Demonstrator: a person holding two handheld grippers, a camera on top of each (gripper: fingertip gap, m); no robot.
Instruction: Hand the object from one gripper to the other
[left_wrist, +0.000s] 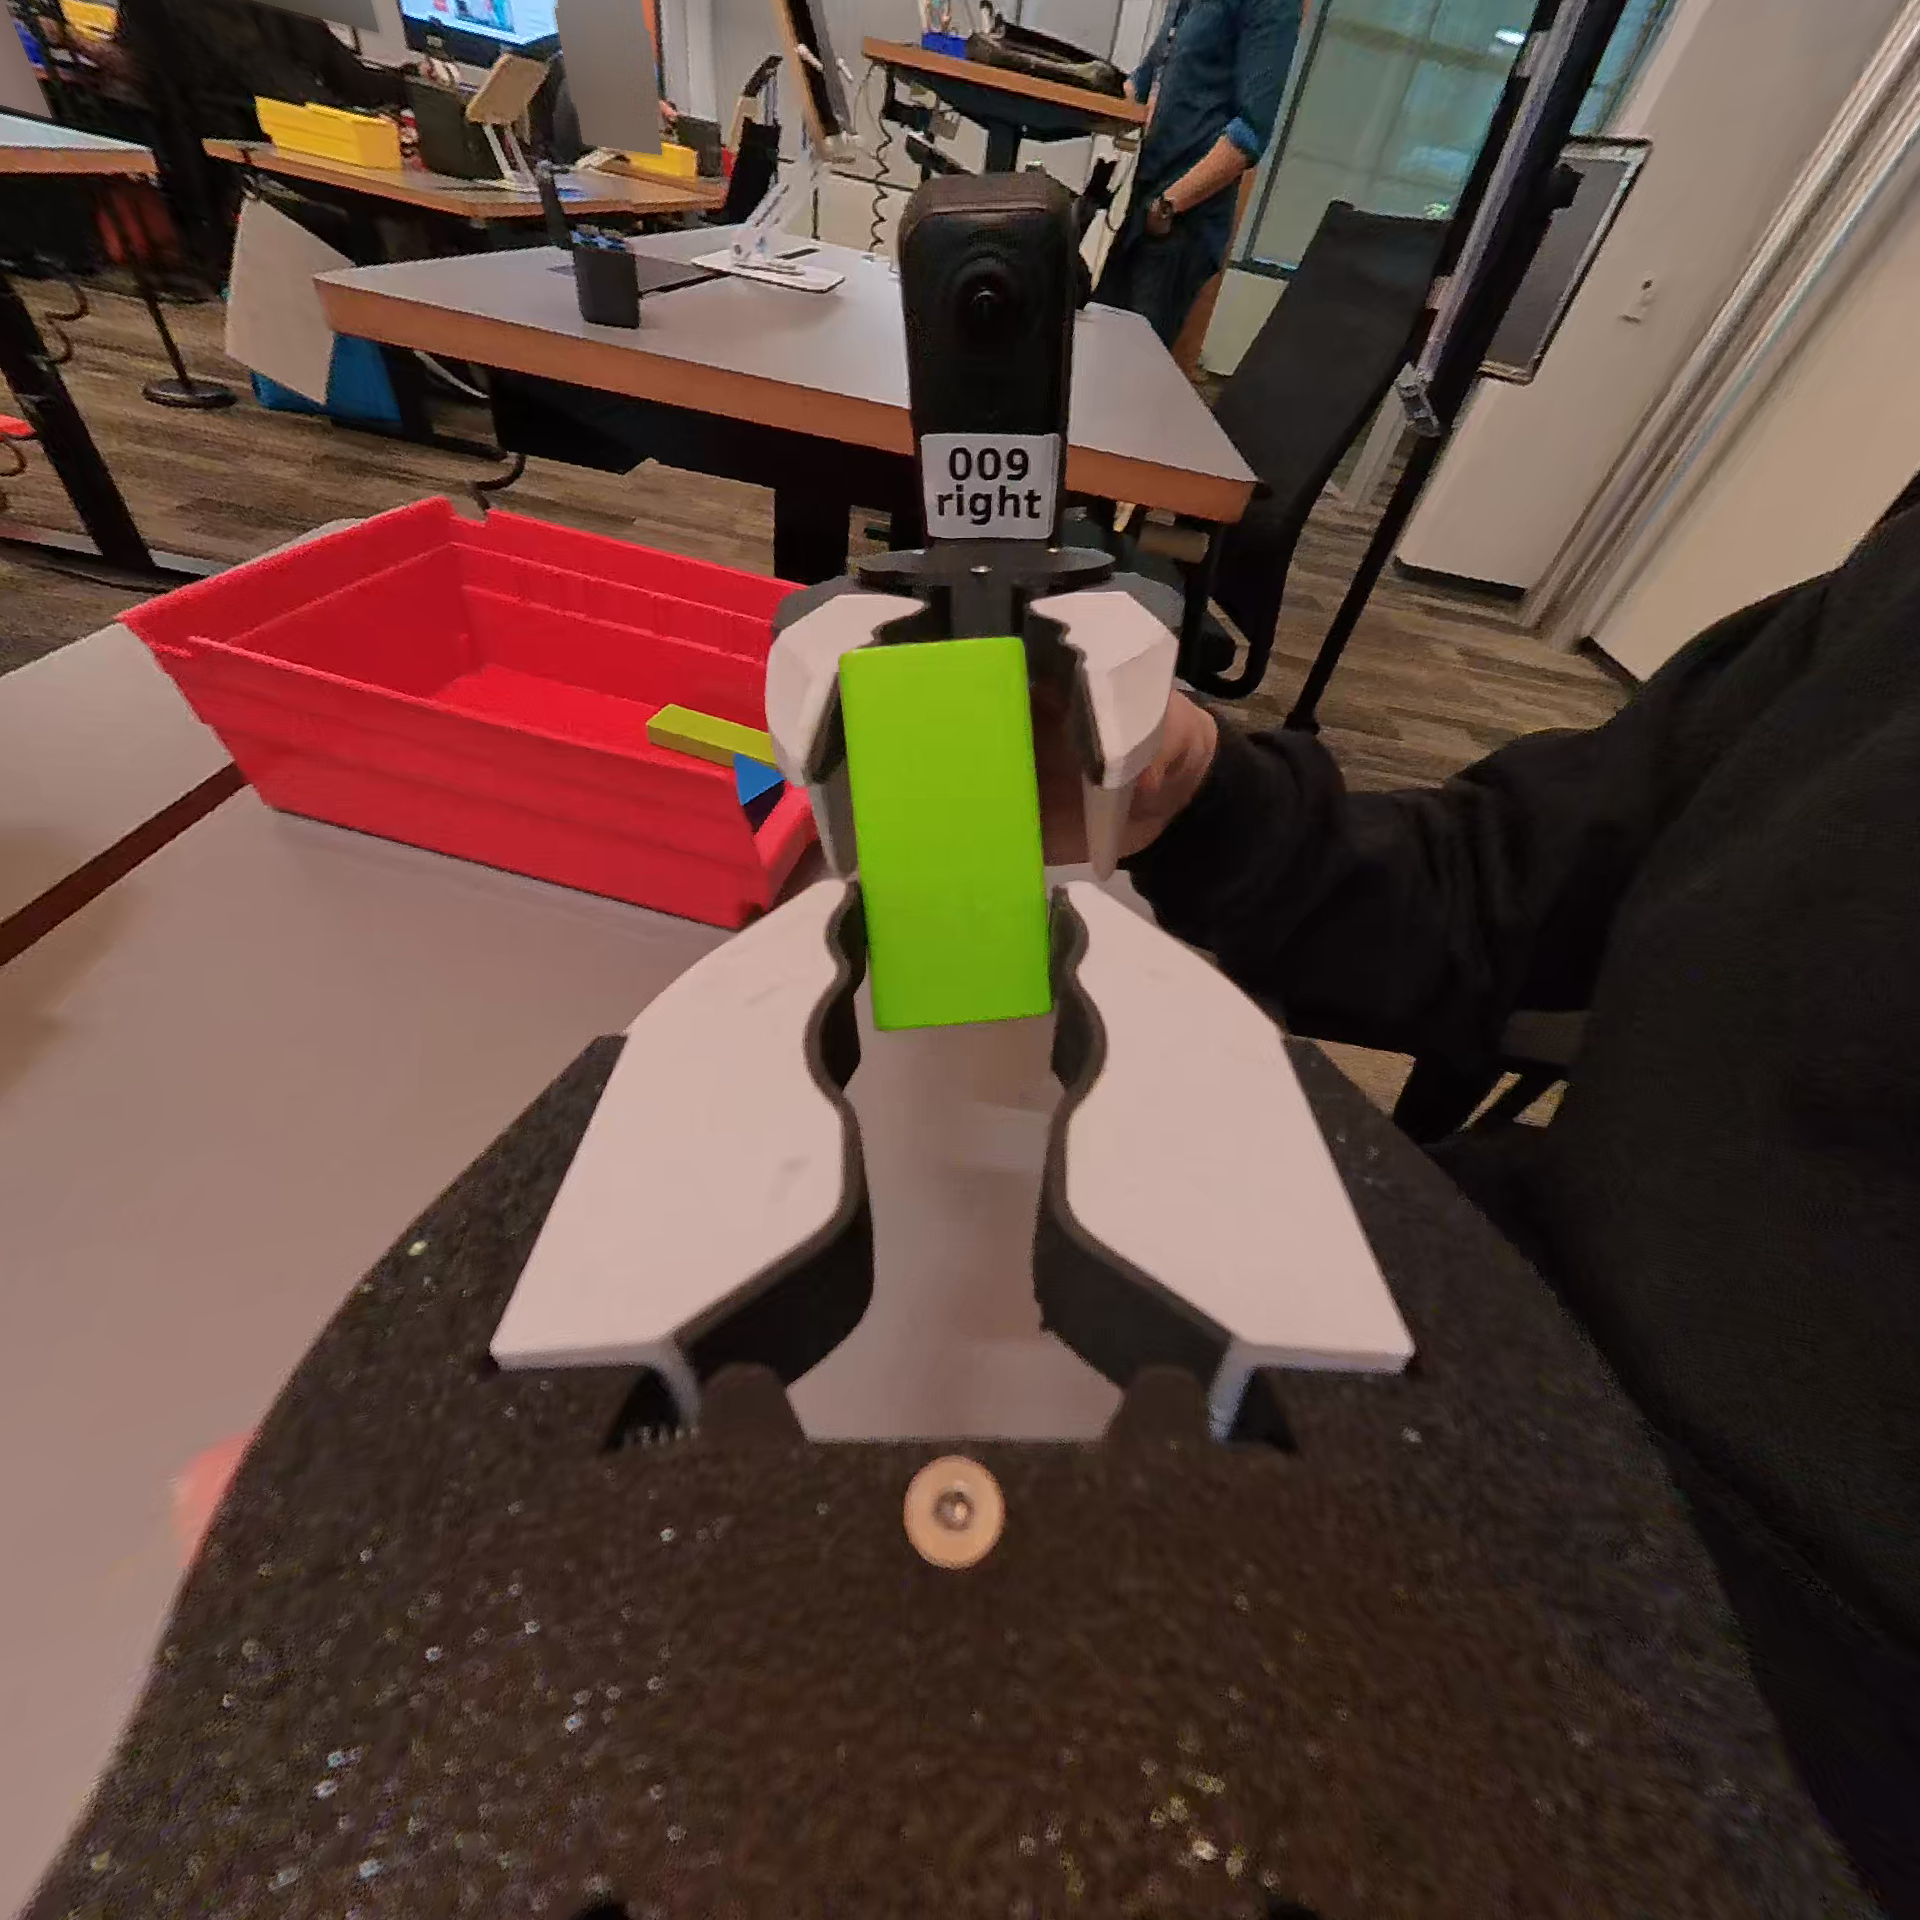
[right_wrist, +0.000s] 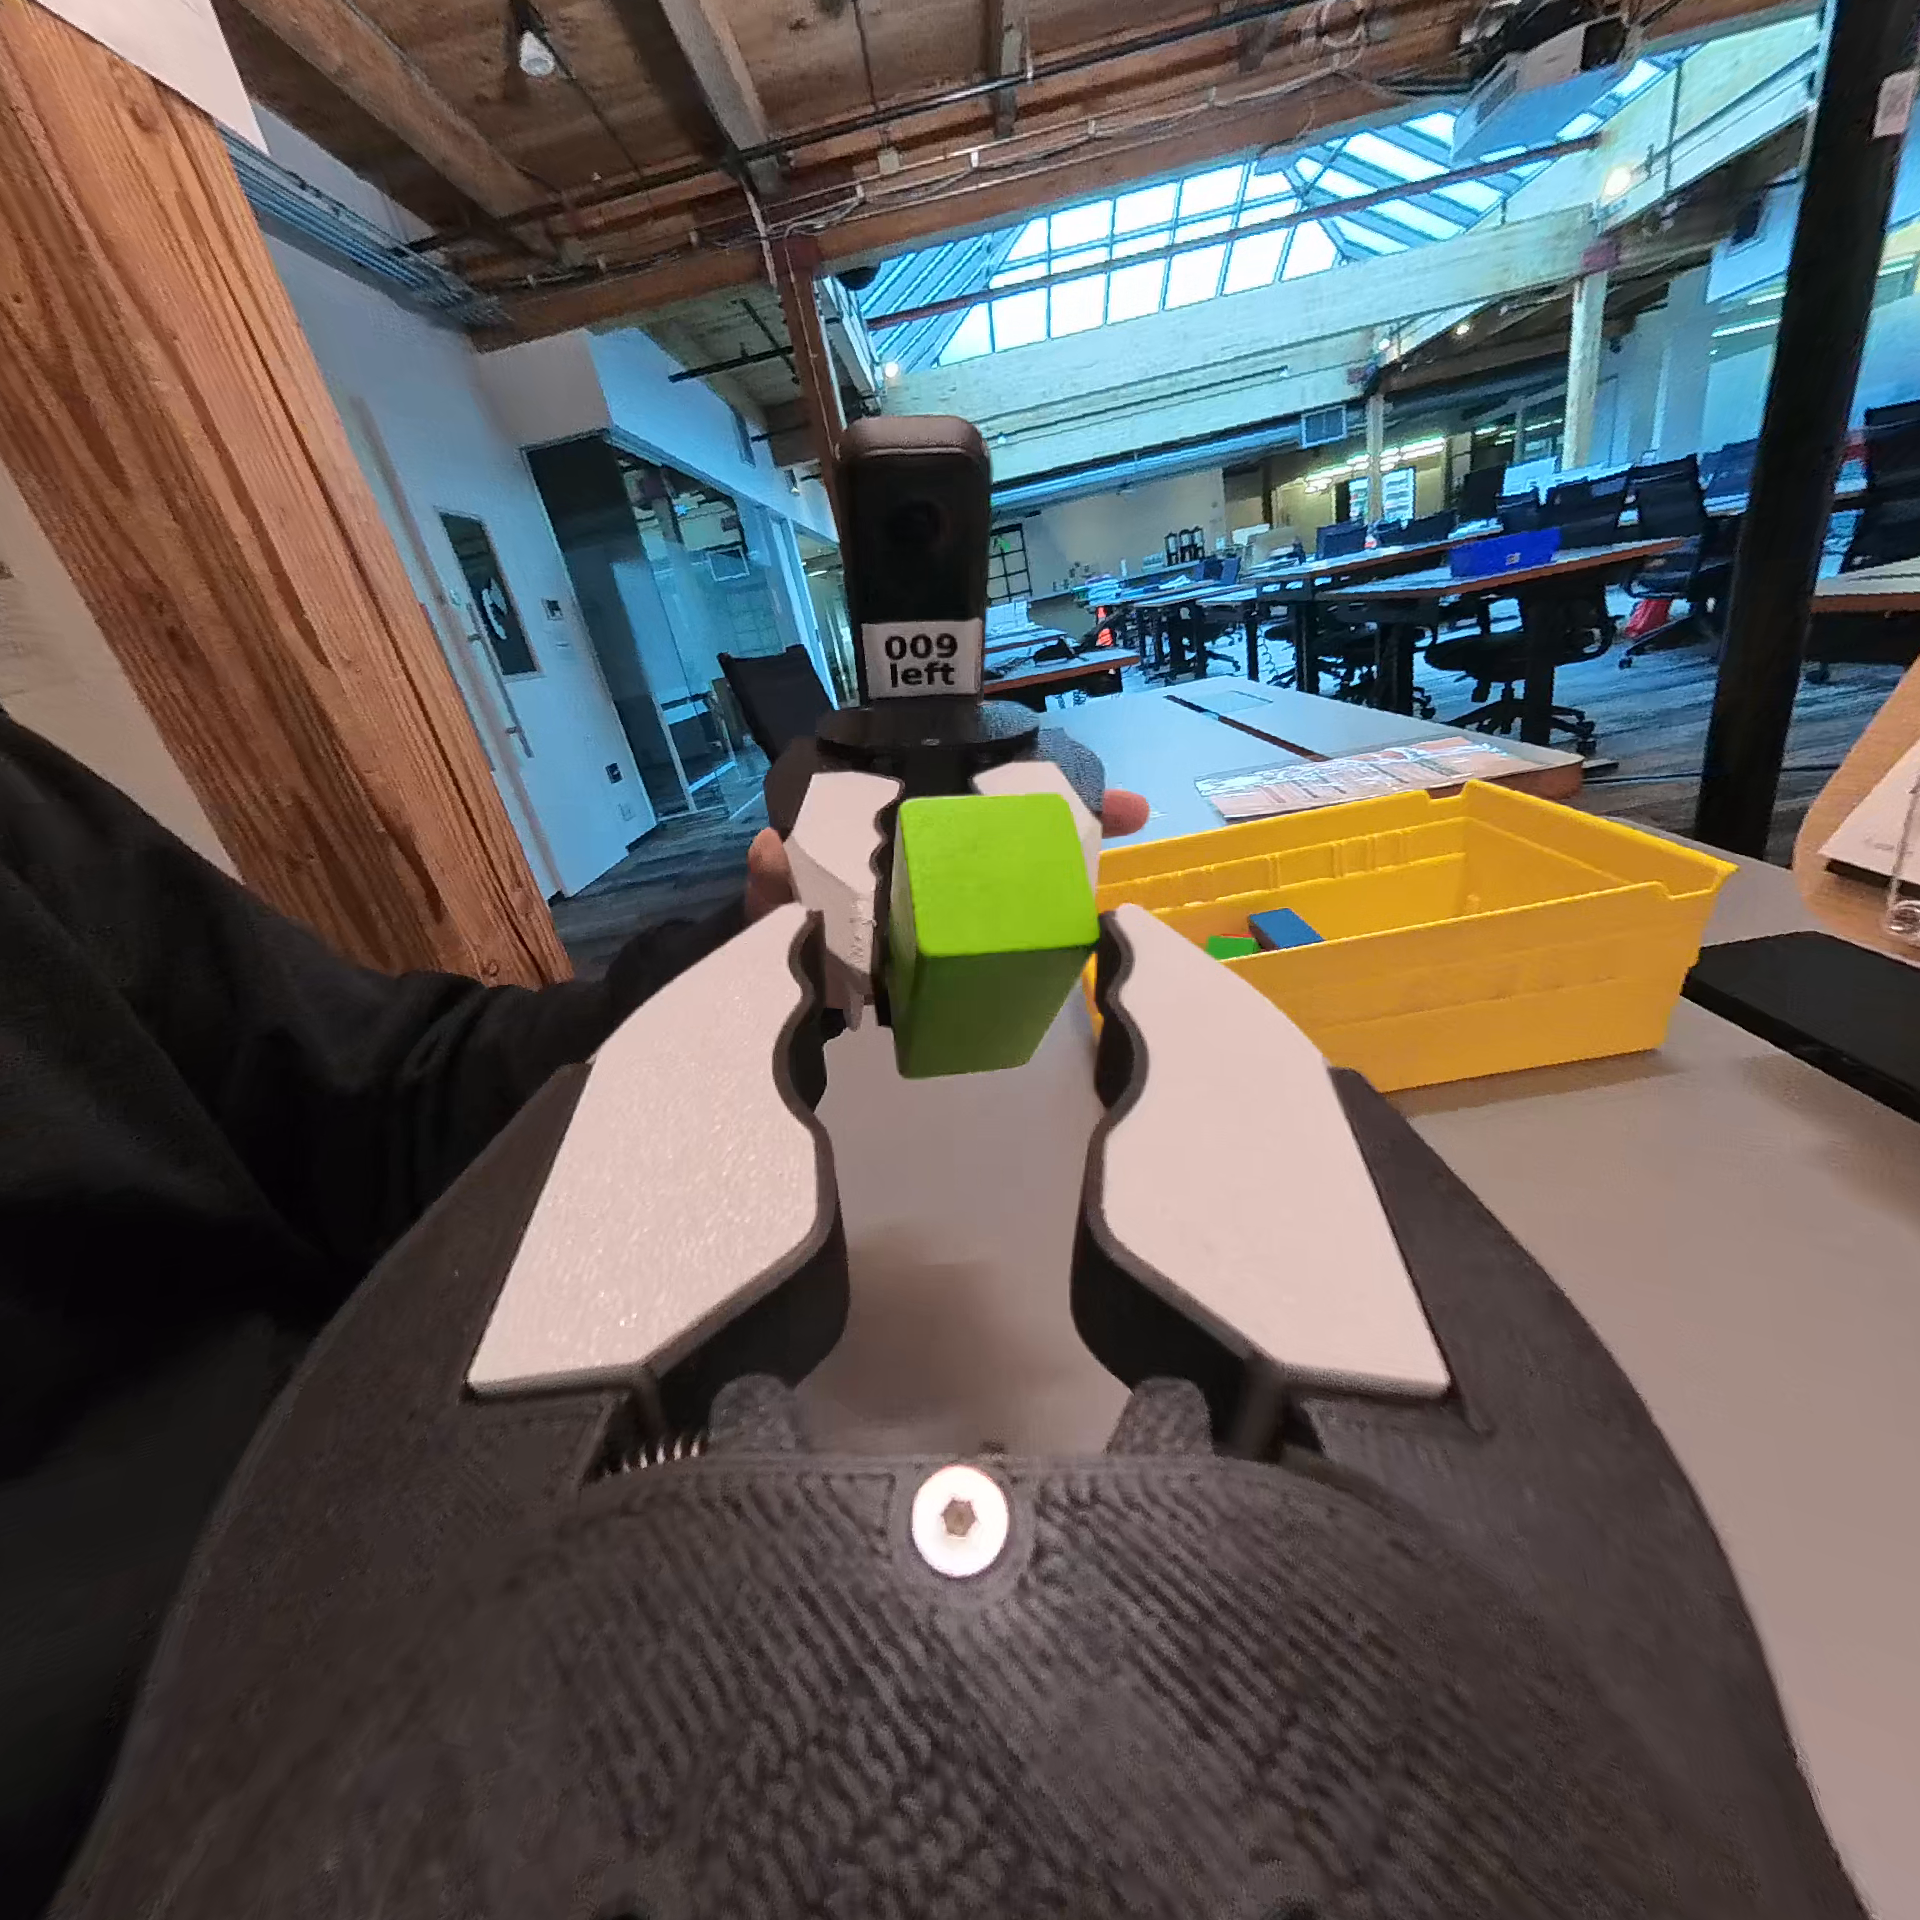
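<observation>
A bright green block (left_wrist: 945, 831) is held in the air above the grey table (left_wrist: 312, 1091). My left gripper (left_wrist: 956, 920) is shut on its near end, with both pads against its sides. My right gripper (left_wrist: 966, 821) faces it from the far side, fingers either side of the block's other end. In the right wrist view the block (right_wrist: 987, 914) stands between my right gripper's (right_wrist: 961, 935) fingers. The right fingertip (right_wrist: 1127, 966) is at the block's corner. The left fingertip (right_wrist: 800, 966) stands clear of it, with a left-gripper finger (right_wrist: 831, 894) in between. The right gripper is open.
A red bin (left_wrist: 468, 831) stands on the table at the left, holding a yellow-green block (left_wrist: 707, 732) and a blue piece (left_wrist: 753, 779). A yellow bin (right_wrist: 1507, 997) at the right holds a blue block (right_wrist: 1283, 928) and a green one (right_wrist: 1231, 945). The person's dark sleeves flank both views.
</observation>
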